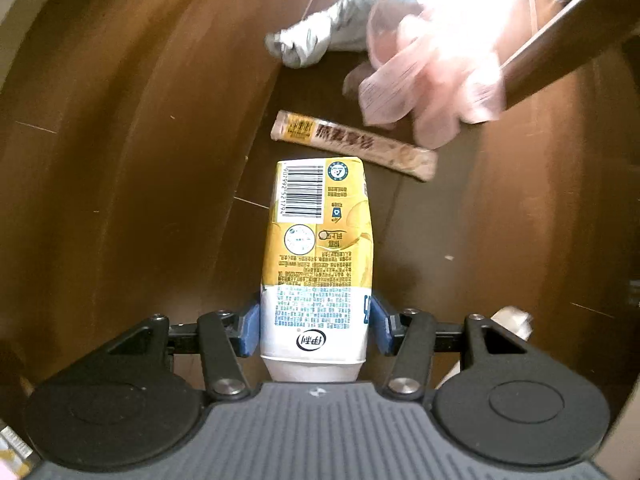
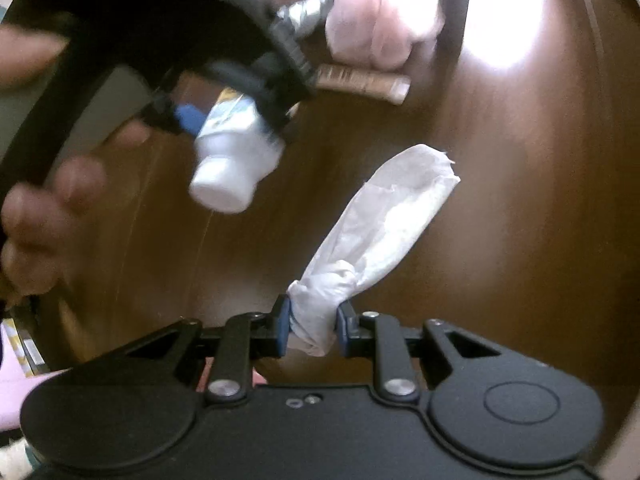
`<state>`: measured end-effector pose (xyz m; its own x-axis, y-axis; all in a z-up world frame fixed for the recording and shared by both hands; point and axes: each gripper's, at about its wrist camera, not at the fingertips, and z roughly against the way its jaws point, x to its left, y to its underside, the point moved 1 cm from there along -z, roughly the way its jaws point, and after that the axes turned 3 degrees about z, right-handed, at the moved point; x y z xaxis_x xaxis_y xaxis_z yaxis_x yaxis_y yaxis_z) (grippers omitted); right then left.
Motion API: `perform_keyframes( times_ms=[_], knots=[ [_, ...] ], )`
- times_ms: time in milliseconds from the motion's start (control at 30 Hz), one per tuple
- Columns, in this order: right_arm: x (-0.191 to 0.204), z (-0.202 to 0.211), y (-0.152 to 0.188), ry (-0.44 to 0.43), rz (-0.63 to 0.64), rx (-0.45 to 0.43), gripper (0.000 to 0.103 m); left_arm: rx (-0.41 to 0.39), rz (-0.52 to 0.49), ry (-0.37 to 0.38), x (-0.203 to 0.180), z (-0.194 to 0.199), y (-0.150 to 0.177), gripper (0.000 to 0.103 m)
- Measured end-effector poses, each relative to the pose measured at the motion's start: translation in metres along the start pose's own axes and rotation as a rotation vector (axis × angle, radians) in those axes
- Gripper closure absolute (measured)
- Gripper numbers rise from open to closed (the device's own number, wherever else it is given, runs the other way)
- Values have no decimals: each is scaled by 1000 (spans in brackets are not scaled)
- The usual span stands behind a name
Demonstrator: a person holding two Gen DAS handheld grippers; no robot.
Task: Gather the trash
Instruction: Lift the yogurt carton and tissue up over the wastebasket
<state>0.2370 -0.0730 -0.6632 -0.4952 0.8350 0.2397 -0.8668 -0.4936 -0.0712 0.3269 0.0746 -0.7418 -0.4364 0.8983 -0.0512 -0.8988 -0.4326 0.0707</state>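
Left wrist view showed my left fingers (image 1: 314, 326) clamped on the white lower end of a yellow-and-white drink carton (image 1: 316, 248), blue pads pressed against both its sides, the carton hanging barcode end down over the brown wooden floor (image 1: 120, 160). Beyond it on the floor lay a beige printed stick sachet (image 1: 354, 145), and past that a crumpled pink plastic bag (image 1: 424, 92) touching a grey crumpled wrapper (image 1: 320, 36); glare washed out the far corner.

Right wrist view showed my right fingers (image 2: 314, 326) pinched nearly together on the twisted end of a white crumpled tissue (image 2: 380, 232), the rest of it trailing away above the floor. To the upper left, blurred, my hand (image 2: 48, 208) held the other gripper with the carton's white cap facing the camera.
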Motion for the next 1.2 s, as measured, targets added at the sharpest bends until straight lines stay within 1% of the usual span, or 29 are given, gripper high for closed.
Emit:
perform_keyframes(
  times_ms=[133,200,267,400,600,700,767,833,900,1033,1200],
  knots=[
    [-10,61,-13,35,20,-51,81,-17,14,17,-10,60,8,50],
    [-15,96,-21,43,26,-81,81,-36,13,30,-17,98,12,50],
    [-18,132,-29,41,33,-108,81,-53,5,35,-23,132,13,50],
    [-15,209,-37,10,89,-170,81,-94,-18,52,-36,213,17,50],
    [-4,315,-52,-3,125,-244,81,-150,-46,81,-52,314,21,50],
    [6,354,-54,-8,149,-261,81,-166,-68,69,-59,358,24,50],
    [10,378,-56,-18,154,-270,81,-181,-80,84,-62,389,28,50],
    [13,401,-57,-28,162,-288,81,-200,-96,83,-64,418,31,50],
    [20,428,-66,-21,187,-305,81,-215,-108,87,-65,444,32,50],
    [32,469,-80,4,261,-350,81,-257,-123,106,-65,488,32,50],
    [45,520,-101,35,326,-427,81,-322,-137,138,-66,538,26,50]
  ],
)
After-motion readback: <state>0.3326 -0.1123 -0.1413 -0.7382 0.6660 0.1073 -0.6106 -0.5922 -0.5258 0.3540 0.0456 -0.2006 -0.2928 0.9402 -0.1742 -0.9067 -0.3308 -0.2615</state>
